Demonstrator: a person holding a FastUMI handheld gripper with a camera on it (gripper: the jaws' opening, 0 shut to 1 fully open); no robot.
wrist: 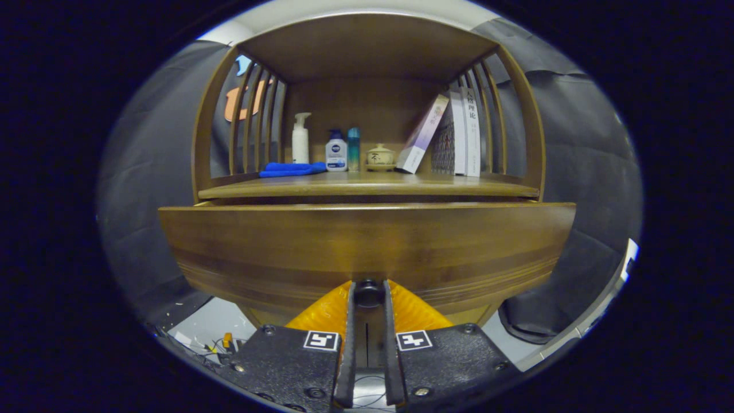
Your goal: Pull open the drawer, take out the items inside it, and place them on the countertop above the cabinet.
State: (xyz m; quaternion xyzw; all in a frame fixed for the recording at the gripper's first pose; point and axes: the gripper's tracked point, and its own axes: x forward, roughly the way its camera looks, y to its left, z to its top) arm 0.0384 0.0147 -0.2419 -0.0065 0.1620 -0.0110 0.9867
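A wooden cabinet stands right in front of me. Its drawer front (367,246) sits pulled out a little from under the countertop (367,186), with a dark gap along its top edge. A dark round knob (368,292) sits low on the drawer front, and my gripper (368,293) is shut on it, one finger pressing each side. The inside of the drawer is hidden behind its front panel.
On the countertop stand a folded blue cloth (292,169), a white pump bottle (300,139), a small lotion bottle (336,152), a teal tube (354,149), a small lidded pot (380,156) and several leaning books (453,135). Slatted wooden sides and a top shelf enclose that space.
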